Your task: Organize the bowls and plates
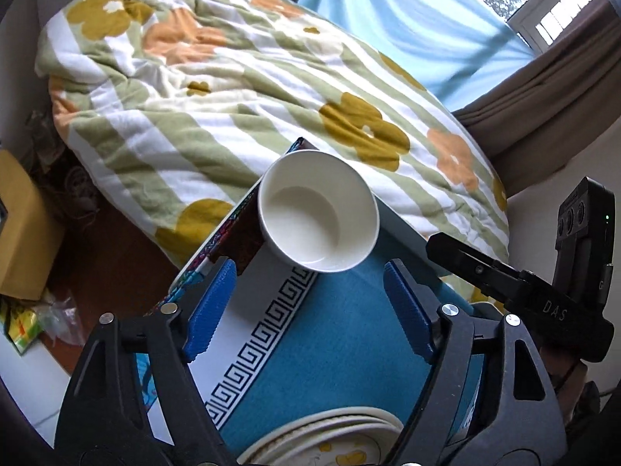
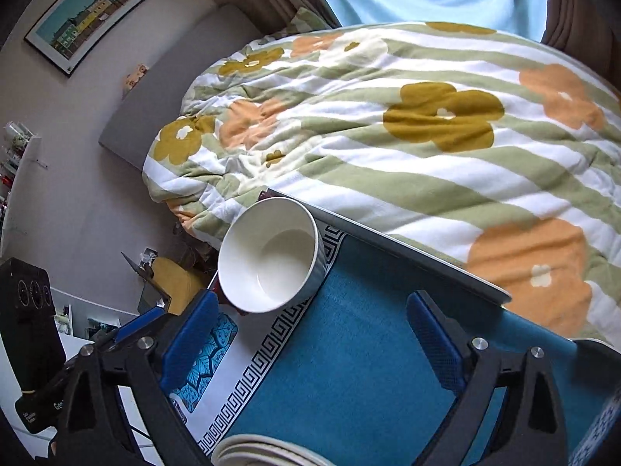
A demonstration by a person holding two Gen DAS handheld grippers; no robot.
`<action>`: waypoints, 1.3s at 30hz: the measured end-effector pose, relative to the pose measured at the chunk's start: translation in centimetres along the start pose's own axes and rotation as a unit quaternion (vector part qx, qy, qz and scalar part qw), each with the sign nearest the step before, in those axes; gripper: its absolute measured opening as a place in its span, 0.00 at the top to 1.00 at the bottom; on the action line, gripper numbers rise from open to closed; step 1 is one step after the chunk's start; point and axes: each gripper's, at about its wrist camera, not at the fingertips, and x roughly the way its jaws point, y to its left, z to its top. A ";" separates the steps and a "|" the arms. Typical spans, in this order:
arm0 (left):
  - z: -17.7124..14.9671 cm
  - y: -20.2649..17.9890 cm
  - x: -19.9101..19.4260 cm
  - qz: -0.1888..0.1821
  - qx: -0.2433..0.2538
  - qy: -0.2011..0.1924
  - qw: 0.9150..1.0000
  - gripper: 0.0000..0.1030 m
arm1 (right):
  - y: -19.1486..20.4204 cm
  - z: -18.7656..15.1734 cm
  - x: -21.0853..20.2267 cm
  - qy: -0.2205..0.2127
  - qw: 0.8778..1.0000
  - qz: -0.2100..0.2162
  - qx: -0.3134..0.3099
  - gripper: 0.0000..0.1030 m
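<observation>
A white bowl (image 1: 318, 209) (image 2: 271, 256) stands upright and empty at the far left corner of a blue mat (image 1: 341, 334) (image 2: 349, 369), partly on a dark patterned pad. A stack of cream plates (image 1: 322, 442) (image 2: 256, 452), the top one with yellow flowers, lies at the near edge, below both grippers. My left gripper (image 1: 310, 272) is open just short of the bowl, with nothing between its blue pads. My right gripper (image 2: 313, 299) is open too, with the bowl ahead and to its left and only the mat between its fingers.
The mat has a white border with a black key pattern (image 1: 264, 334) and covers a small table. A bed with a flowered, striped quilt (image 1: 240, 89) (image 2: 427, 147) lies right behind it. A cardboard box (image 1: 23, 233) sits on the floor to the left.
</observation>
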 end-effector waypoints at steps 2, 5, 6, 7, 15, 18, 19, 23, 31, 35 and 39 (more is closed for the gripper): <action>0.8 0.9 2.2 -0.003 -0.011 0.013 1.000 0.33 | -0.2 0.6 2.2 0.012 1.000 0.001 0.005 0.21; 1.6 1.9 4.9 -0.009 -0.022 0.032 0.999 0.37 | -0.6 1.1 4.7 0.030 0.999 0.000 0.015 0.34; 1.7 2.2 5.6 -0.010 -0.023 0.037 0.999 0.41 | -0.7 1.1 5.3 0.032 0.999 0.002 0.020 0.36; 1.8 2.4 6.2 -0.010 -0.024 0.041 0.999 0.48 | -0.9 1.1 5.8 0.034 0.999 0.005 0.025 0.38; 2.3 3.5 8.5 -0.012 -0.036 0.057 0.998 0.76 | -1.1 1.5 8.2 0.042 0.998 0.008 0.038 0.55; 2.4 4.0 8.7 -0.013 -0.041 0.054 0.998 0.78 | -0.9 1.7 8.9 0.049 0.998 0.011 0.036 0.76; 2.4 4.1 8.7 -0.014 -0.042 0.053 0.998 0.79 | -0.8 1.7 9.0 0.049 0.998 0.016 0.036 0.79; 2.4 3.5 8.4 -0.003 -0.025 0.047 0.999 0.79 | -0.5 1.7 9.0 0.042 0.998 0.012 0.033 0.82; 2.0 0.9 4.7 0.002 0.019 0.008 1.000 0.79 | -0.1 0.8 6.1 0.010 0.999 0.020 0.038 0.84; 1.0 -1.6 0.9 -0.006 0.041 -0.016 0.999 0.79 | 0.3 -0.2 2.2 -0.016 0.999 0.026 0.040 0.84; -1.3 -4.7 -3.0 -0.017 0.066 -0.033 0.997 0.79 | 0.8 -2.1 -3.2 -0.048 0.998 0.024 0.036 0.84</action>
